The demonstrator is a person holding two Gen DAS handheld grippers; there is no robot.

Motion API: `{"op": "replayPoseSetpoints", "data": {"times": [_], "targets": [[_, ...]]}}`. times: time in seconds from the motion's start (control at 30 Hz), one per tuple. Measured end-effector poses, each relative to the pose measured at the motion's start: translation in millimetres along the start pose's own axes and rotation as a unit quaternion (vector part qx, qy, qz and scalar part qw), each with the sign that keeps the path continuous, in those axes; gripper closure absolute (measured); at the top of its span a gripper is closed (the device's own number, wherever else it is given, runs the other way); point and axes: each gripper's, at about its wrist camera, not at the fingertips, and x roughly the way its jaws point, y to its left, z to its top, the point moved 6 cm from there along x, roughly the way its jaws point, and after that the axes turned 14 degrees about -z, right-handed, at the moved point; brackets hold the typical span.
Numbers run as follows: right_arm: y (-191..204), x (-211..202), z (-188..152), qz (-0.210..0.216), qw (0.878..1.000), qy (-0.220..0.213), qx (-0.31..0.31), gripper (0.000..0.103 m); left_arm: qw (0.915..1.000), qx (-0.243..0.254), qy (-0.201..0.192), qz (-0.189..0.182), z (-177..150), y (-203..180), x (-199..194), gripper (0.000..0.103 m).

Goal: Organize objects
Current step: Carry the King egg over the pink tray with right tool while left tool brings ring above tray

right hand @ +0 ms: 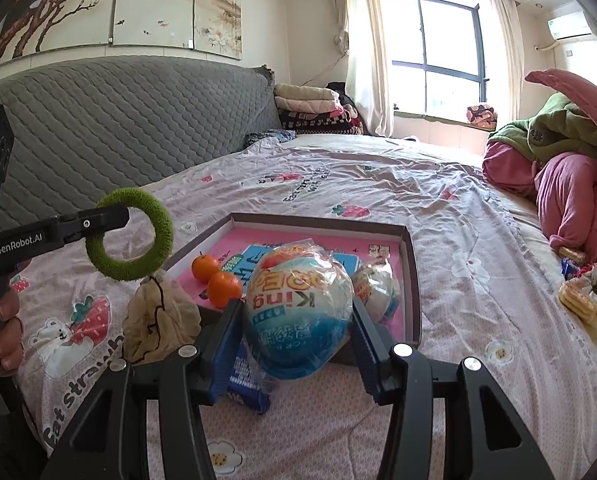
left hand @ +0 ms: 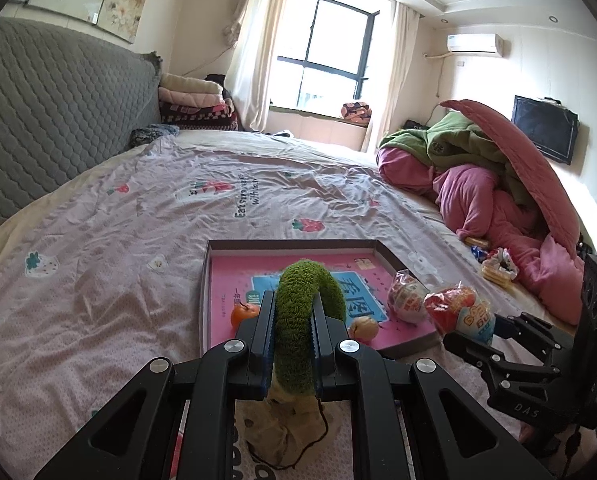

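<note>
A green fuzzy ring [right hand: 129,234] is hanging above the bed [left hand: 98,240], clenched by its rim in the left gripper [left hand: 294,320], whose jaws are pressing tight on both sides of the loop. A beige cloth pouch [right hand: 160,322] is dangling from the ring on a dark string. The left gripper is tilting slightly downward, with a hand [right hand: 4,322] gripping its handle at the frame's left edge. The right gripper [right hand: 298,320] is also angling downward, its jaws grasping a round wrapped snack ball [right hand: 298,304] at the near edge of a shallow pink-lined box tray [right hand: 412,264] on the bed. Two small oranges [right hand: 214,278] and a second wrapped ball [right hand: 378,288] are sitting inside the tray, beyond the jaws.
</note>
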Motion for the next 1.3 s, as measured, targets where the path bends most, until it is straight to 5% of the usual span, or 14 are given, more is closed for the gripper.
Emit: {"op": "replayPoseSetpoints", "data": {"times": [1.3], "targets": [[-5, 22, 33, -0.006, 1.0, -0.022, -0.005, 0.051, 0.9997, 0.017, -0.018, 0.006, 40, 23, 17, 0.089]]}}
